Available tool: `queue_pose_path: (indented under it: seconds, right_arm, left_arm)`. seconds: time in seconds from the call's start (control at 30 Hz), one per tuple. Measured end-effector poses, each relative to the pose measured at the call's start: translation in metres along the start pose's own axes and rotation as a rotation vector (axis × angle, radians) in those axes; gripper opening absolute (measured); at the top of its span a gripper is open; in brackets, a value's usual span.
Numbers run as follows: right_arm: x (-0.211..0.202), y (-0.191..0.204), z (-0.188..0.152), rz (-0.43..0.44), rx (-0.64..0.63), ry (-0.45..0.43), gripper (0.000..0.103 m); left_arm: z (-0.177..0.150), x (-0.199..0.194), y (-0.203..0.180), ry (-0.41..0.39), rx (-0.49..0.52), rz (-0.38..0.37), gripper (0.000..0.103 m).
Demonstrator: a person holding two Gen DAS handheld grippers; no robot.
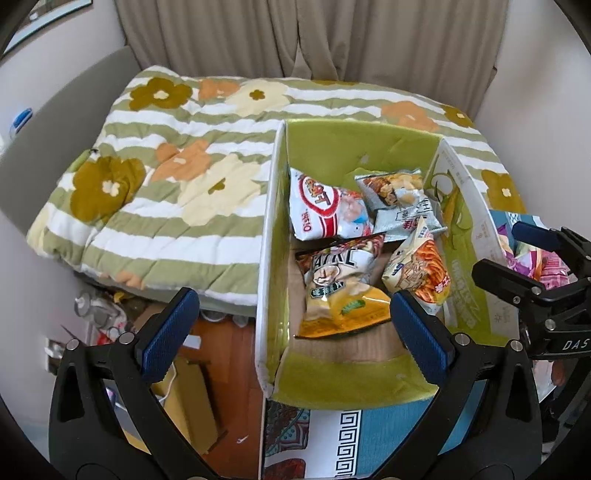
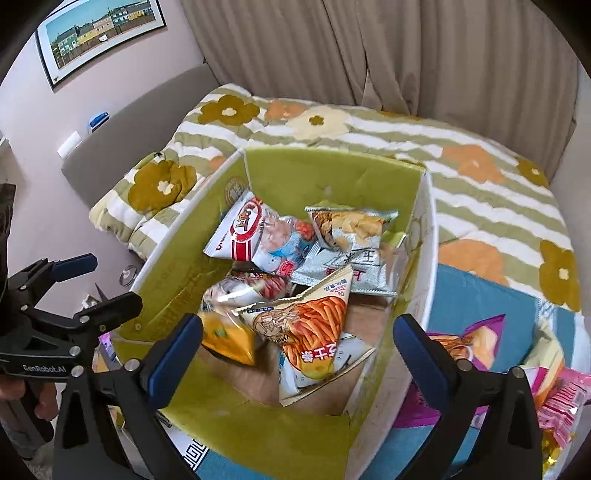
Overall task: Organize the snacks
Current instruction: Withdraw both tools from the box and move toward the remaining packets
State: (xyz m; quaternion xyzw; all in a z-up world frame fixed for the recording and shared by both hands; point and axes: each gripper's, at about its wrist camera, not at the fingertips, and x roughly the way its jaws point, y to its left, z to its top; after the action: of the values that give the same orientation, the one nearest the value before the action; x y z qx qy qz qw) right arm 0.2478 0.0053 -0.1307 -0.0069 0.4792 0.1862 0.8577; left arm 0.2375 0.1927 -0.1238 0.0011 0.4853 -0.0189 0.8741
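Note:
A green-lined cardboard box [image 1: 321,384] [image 2: 273,173] stands open on the bed and holds several snack bags: a white and red bag [image 1: 321,206] [image 2: 251,236], a silver bag [image 1: 402,206] [image 2: 351,266], a yellow bag [image 1: 343,295] [image 2: 225,332] and an orange noodle-snack bag [image 1: 417,269] [image 2: 306,325]. My left gripper [image 1: 291,328] is open and empty over the box's near left corner. My right gripper [image 2: 299,347] is open and empty above the box, over the orange bag. More snack bags, purple [image 2: 476,339] and pink [image 2: 561,402], lie outside the box to its right.
The box sits on a blue patterned cloth [image 1: 376,435] [image 2: 480,295] over a floral striped quilt [image 1: 177,192] [image 2: 480,192]. Curtains [image 1: 295,37] hang behind the bed. Cardboard and clutter [image 1: 184,391] lie on the wooden floor at the left. A framed picture [image 2: 103,33] hangs on the wall.

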Motion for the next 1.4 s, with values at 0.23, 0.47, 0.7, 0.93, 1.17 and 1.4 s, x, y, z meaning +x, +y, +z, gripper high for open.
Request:
queue_pose_path:
  seconds: [0.23,0.47,0.7,0.93,1.17,1.4]
  right_arm:
    - [-0.033,0.006,0.0,-0.039,0.034,-0.064,0.103]
    - [-0.076,0.019,-0.003,-0.109,0.072,-0.152,0.103]
    - [-0.125,0.019,-0.016,-0.165,0.12,-0.248,0.103]
    - [-0.177,0.002,-0.054,-0.199,0.124,-0.341,0.103]
    - [-0.225,-0.047,-0.114,-0.248,0.157,-0.395,0.103]
    - [-0.26,-0.106,-0.163,-0.319,0.201,-0.405,0.103]
  left_arm:
    - [-0.002,-0.03,0.002,-0.047,0.011,-0.021,0.103]
    - [-0.003,-0.066,-0.004,-0.117,0.04,-0.04,0.103]
    - [-0.013,-0.104,-0.022,-0.192,0.057,-0.041,0.102]
    - [-0.038,-0.143,-0.065,-0.275,0.037,-0.052,0.103]
    - [-0.073,-0.151,-0.134,-0.243,0.033,-0.092,0.103]
    - [-0.102,-0.148,-0.208,-0.225,0.032,-0.133,0.102]
